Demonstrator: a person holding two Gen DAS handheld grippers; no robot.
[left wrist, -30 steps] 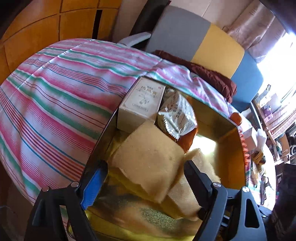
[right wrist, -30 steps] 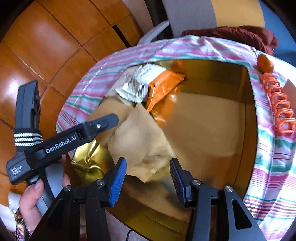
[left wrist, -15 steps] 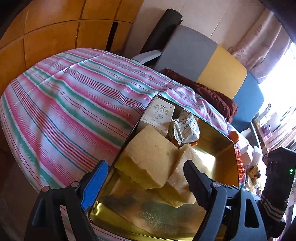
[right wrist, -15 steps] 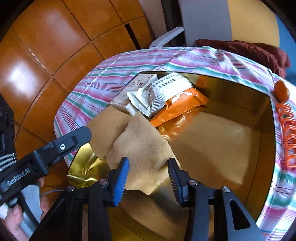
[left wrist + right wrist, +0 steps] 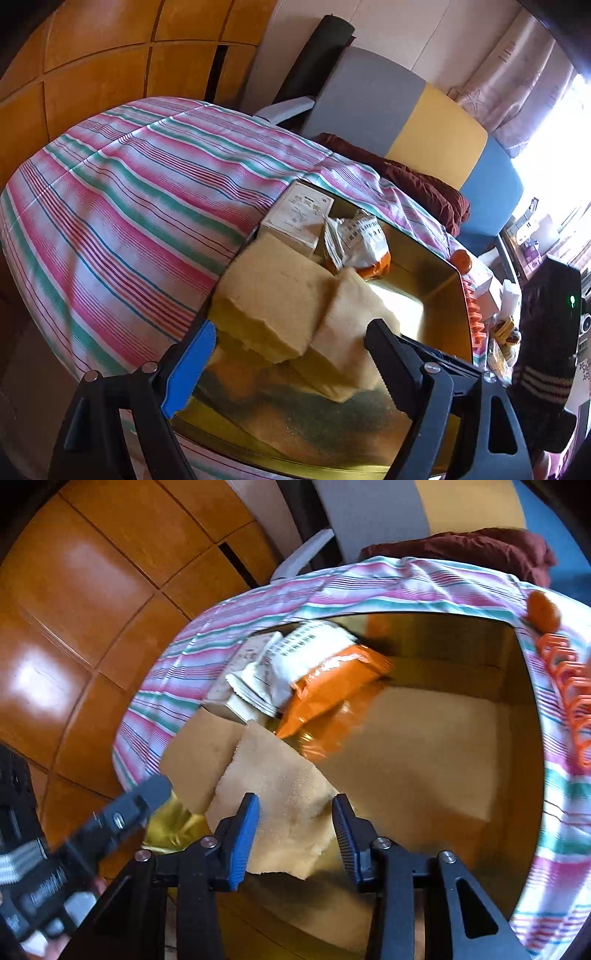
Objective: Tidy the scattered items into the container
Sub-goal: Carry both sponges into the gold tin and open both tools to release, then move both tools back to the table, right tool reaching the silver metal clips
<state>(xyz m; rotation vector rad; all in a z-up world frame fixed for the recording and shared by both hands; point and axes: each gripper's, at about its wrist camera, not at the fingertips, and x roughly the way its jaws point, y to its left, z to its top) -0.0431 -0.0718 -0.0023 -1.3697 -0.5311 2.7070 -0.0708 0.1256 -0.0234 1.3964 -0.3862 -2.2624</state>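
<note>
A gold metal tin (image 5: 448, 295) (image 5: 524, 686) sits on a striped cloth. Inside lie two tan sponge pads (image 5: 273, 291) (image 5: 280, 797), a beige box (image 5: 299, 214) (image 5: 240, 668), a white snack packet (image 5: 354, 236) (image 5: 303, 653) and an orange packet (image 5: 332, 686). My left gripper (image 5: 284, 354) is open and empty, just above the tin's near edge and the pads. My right gripper (image 5: 295, 830) is open and empty, over one tan pad at the tin's near side. The left gripper also shows in the right wrist view (image 5: 122, 819).
An orange fruit (image 5: 461, 260) (image 5: 543, 609) and an orange plastic clip strip (image 5: 569, 698) lie on the cloth (image 5: 122, 206) beside the tin. A grey, yellow and blue chair (image 5: 406, 122) with a maroon cloth (image 5: 424, 184) stands behind. Wooden floor (image 5: 92, 590) lies around.
Both grippers have pulled back and up from the tin. The tan pads stay lying in the tin, and more of the striped cloth shows in the left wrist view.
</note>
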